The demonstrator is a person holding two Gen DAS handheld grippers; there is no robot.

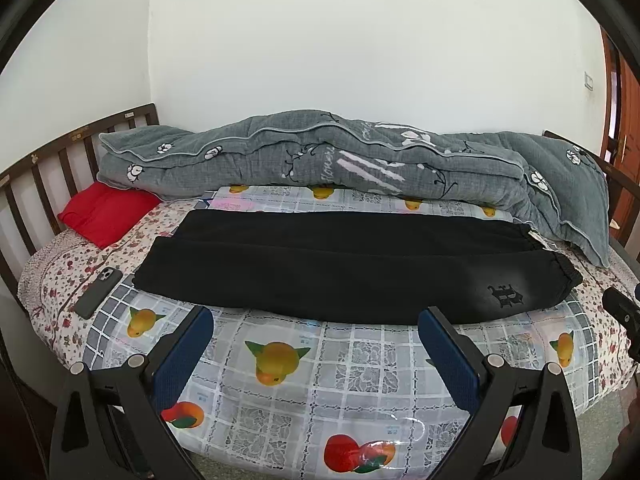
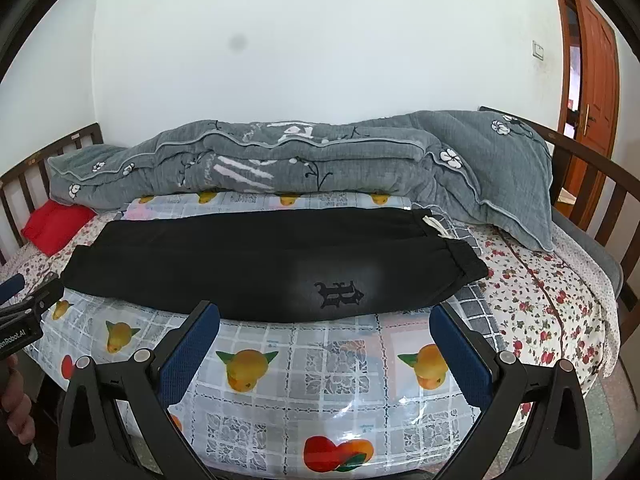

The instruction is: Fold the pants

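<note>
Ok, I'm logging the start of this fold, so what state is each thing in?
pants: flat, one leg laid over the other
left gripper: open, empty
right gripper: open, empty
quilt: bunched along the wall
phone: face down
door: ajar

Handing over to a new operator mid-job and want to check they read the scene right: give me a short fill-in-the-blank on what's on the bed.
1. The black pants lie stretched out on the ____-print plastic sheet.
2. The left gripper is ____ and holds nothing, like the right gripper.
3. The phone lies beside the pants' ____ end.
4. The pillow is ____.

Missing words: fruit; open; leg; red
</note>
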